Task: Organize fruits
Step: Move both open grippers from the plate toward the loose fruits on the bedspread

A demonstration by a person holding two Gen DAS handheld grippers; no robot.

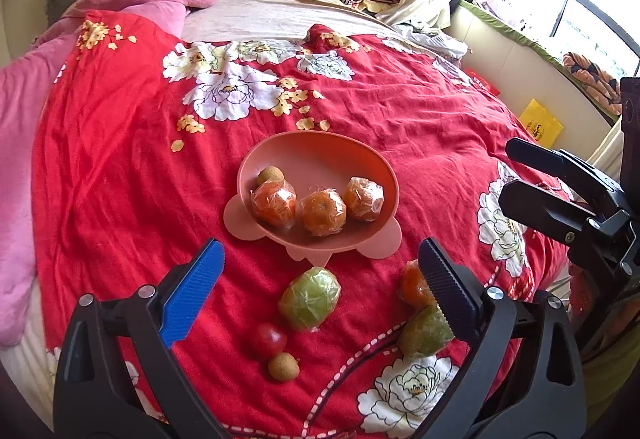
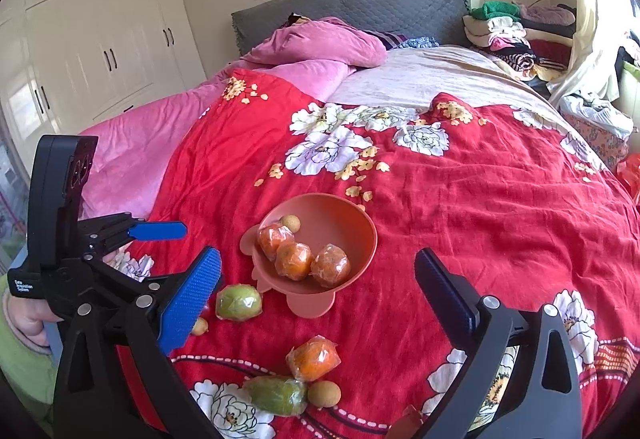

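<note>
Left gripper spread wide, nothing between its jaws; hangs above the quilt just short of the bowl. Right gripper likewise wide apart and empty, its tips either side of the bowl in its own view. Bowl pink, sits on the red flowered quilt, holds three wrapped oranges in a row and one longan at the back rim. Loose on the quilt in front of the bowl: a wrapped green fruit nearest the bowl's foot, a small red fruit and a second longan touching it. Off to the right in the left view, another wrapped orange, a second green fruit and a third longan, close together, partly hidden behind the left gripper's right finger. One hand with green sleeve visible, gripping the left tool's handle.
</note>
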